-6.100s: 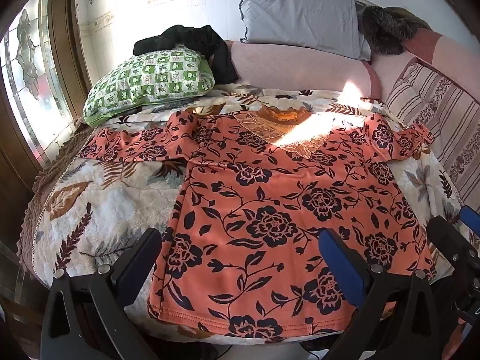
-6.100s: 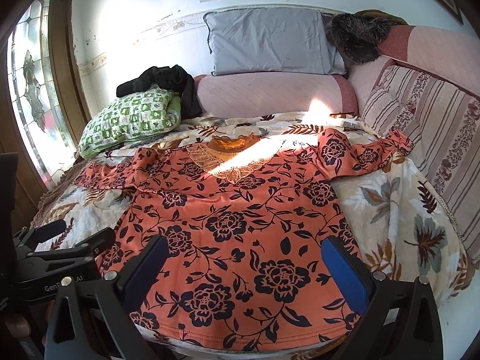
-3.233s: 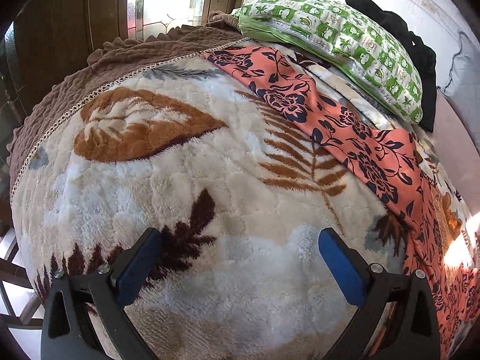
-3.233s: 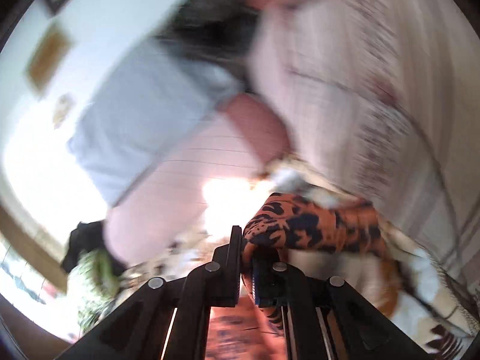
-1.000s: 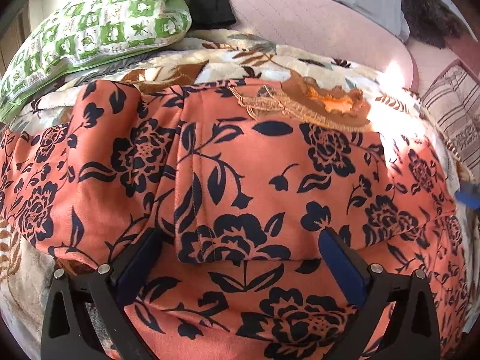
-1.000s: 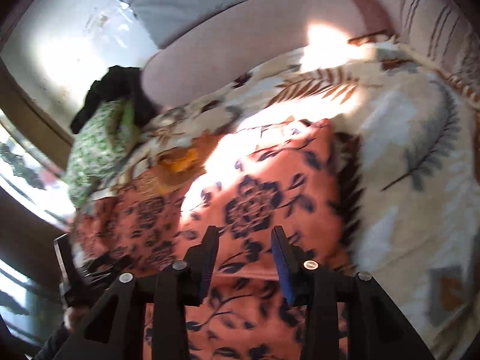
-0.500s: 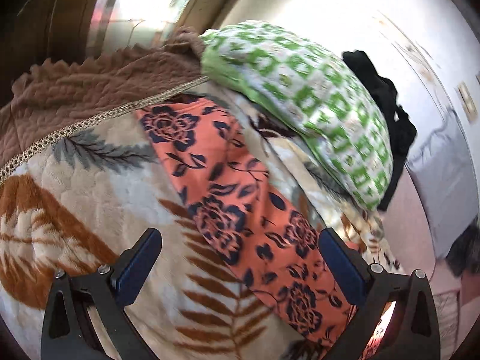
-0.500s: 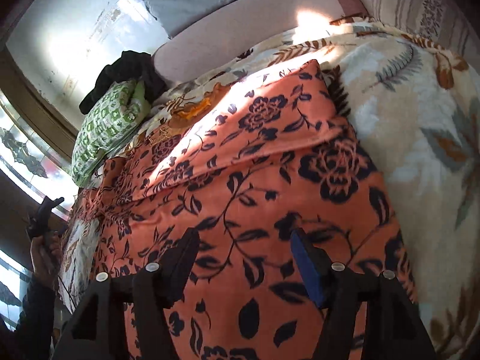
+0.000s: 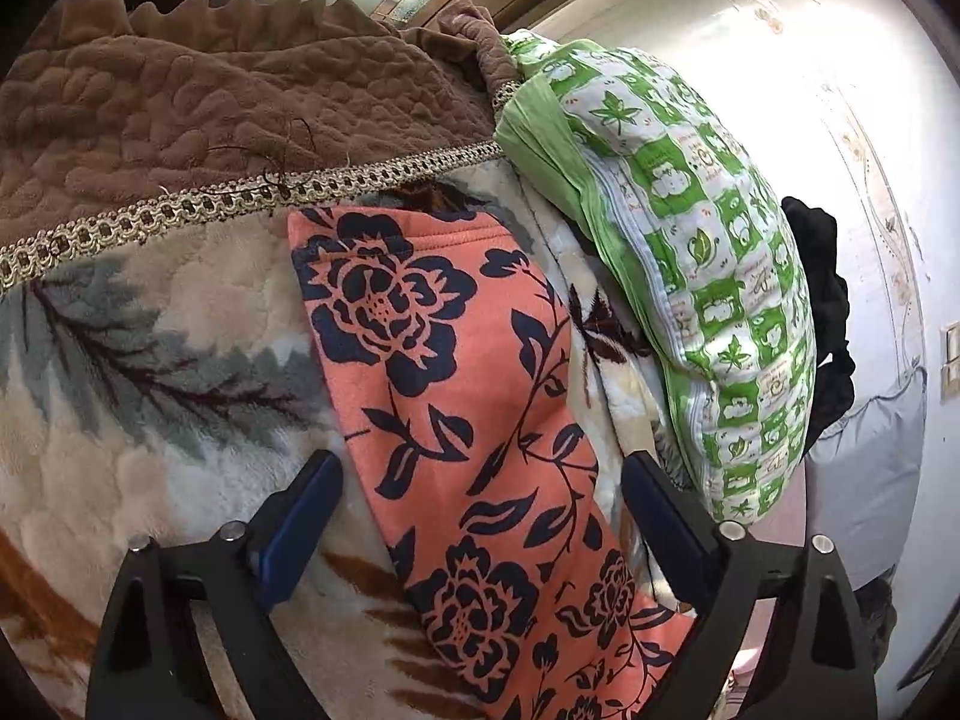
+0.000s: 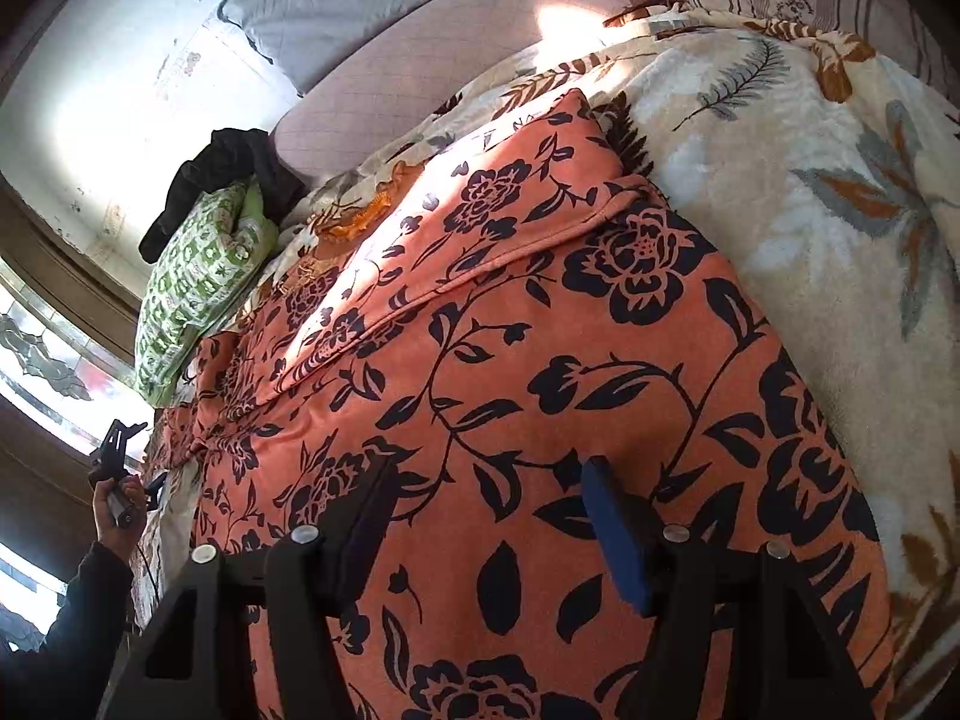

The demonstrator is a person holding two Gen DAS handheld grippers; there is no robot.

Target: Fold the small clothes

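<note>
Left gripper: fingers spread wide after just narrowing a little, straddling the sleeve, pads clear of the cloth, nothing pinched.
Sleeve: left one, flat on the bed, cuff at 12 o'clock from the gripper, running back toward 5 o'clock to the body; pillow just beside at 2 o'clock.
Shirt: orange floral, spread on the blanket; right sleeve already folded in across the chest, left one not yet.
Right gripper: fingers parted, hovering over the lower body of the shirt, no cloth between the pads.
Hand: seen at 9 o'clock in the right view, carrying the left gripper at the bed's far edge.
Handling: likely light, limp knit; no stiffness, so drooping and bunching when lifted; plush blanket probably grippy, so dragging apt to wrinkle.
Where to hold: near the cuff hem, pinching both layers, then lifting and laying over toward the chest instead of sliding.
Risk: catching blanket pile with the cloth; single-layer pinch letting the sleeve twist.
</note>
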